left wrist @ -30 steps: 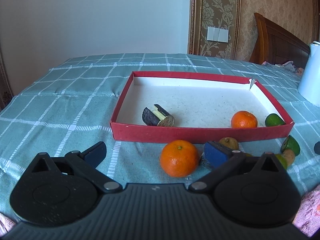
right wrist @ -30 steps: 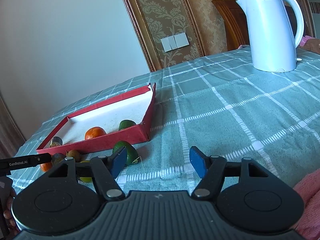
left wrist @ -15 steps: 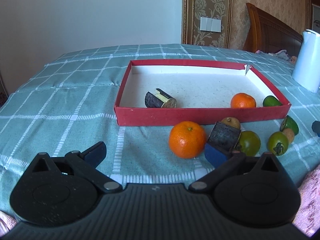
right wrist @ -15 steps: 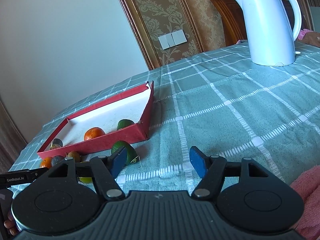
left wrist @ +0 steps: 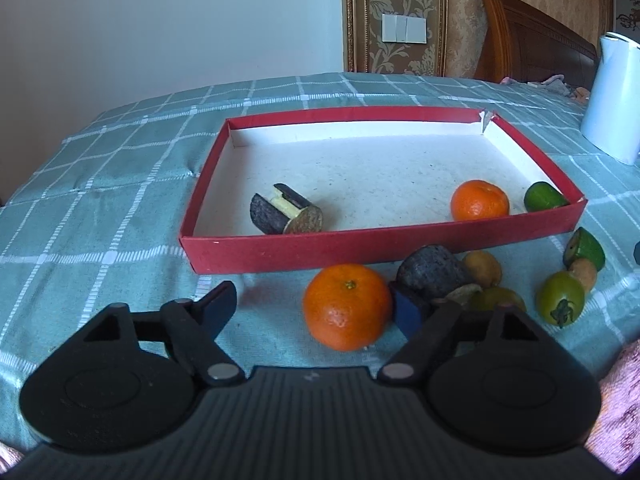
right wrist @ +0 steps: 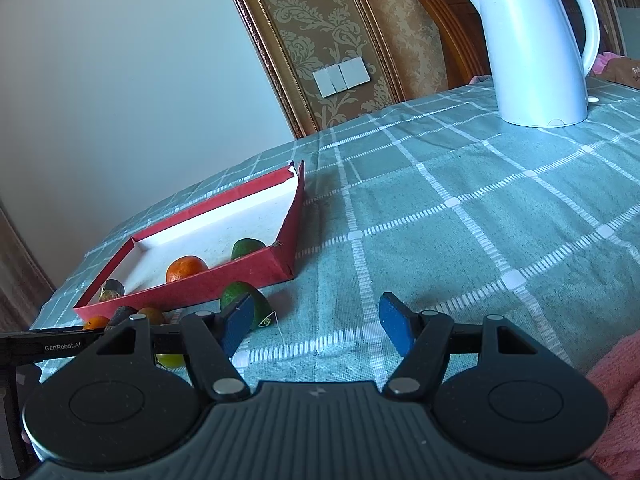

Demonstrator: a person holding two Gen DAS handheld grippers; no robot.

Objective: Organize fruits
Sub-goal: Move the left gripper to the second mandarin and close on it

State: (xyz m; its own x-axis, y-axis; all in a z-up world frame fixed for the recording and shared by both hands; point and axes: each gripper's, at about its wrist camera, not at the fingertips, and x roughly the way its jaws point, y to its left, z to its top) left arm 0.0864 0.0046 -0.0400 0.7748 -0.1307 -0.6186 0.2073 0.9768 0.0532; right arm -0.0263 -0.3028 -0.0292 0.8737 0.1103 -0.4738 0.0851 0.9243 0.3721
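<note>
Your left gripper (left wrist: 312,306) is closing; the orange (left wrist: 347,306) sits between its fingers, not yet pinched, just before the tray (left wrist: 280,249) front wall. Grip its widest middle gently: firm, round, prone to roll. Lift over the wall; tray centre is free. Your right gripper (right wrist: 318,326) hangs spread, holding nothing, right of the tray.

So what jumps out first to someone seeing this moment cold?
The red tray in the middle of the checked tablecloth, with an orange and a green fruit in its right corner. Next, the big orange just outside its front wall, between the closing jaws of the left tool. The white kettle stands far right.
</note>
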